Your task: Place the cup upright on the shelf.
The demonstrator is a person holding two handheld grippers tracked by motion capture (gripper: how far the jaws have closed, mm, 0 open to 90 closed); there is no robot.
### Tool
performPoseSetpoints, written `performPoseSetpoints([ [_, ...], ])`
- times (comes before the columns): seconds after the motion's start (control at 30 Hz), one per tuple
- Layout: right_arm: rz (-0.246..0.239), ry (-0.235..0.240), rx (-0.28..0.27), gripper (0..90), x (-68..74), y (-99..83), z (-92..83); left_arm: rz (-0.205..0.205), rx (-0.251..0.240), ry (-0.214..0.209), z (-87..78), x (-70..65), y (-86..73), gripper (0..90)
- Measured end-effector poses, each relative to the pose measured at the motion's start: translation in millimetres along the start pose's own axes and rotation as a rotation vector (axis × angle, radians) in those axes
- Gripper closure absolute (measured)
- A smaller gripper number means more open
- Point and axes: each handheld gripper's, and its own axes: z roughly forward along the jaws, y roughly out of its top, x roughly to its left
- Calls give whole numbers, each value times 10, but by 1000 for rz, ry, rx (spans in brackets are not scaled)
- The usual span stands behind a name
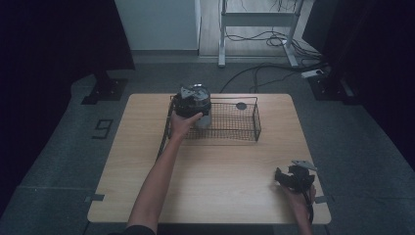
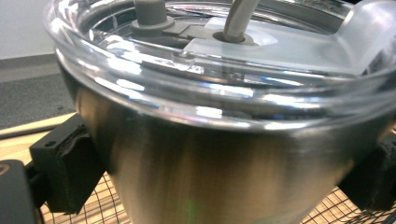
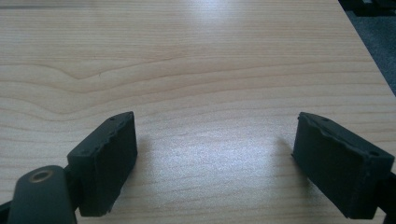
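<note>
A steel tumbler (image 2: 224, 163) with a clear lid (image 2: 224, 70) sits clamped between the left gripper's (image 1: 192, 104) jaws, above the left end of the wire basket (image 1: 244, 128), upper centre of the high view. The right gripper (image 1: 292, 177), lower right on the table (image 1: 220, 166), has its jaws spread wide on nothing.

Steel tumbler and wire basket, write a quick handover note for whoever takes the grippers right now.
Left gripper: shut on the stainless steel tumbler with a clear plastic lid, holding it upright at the left end of the black wire mesh basket, over its mesh.
Right gripper: open, nothing between its jaws, low over the light wooden table near its right front corner.
Done: tumbler brought to the basket.
Left: probably set it down inside, release, withdraw. Whether it already touches the bottom I cannot tell.
</note>
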Motion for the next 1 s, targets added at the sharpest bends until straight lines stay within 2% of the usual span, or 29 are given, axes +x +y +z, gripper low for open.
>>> performPoseSetpoints([
  [0.13,0,0,0,135,0,0,0,-14,7,-5,29,-2,-44,41],
  [0.43,0,-1,0,135,-1,0,0,-14,40,17,145,-36,-174,41],
  [0.77,-1,0,-1,138,-5,-5,-6,-19,39,21,166,-65,-251,41],
  [1.0,-1,-1,-1,138,-6,-6,-7,20,28,29,133,-125,-316,39],
])
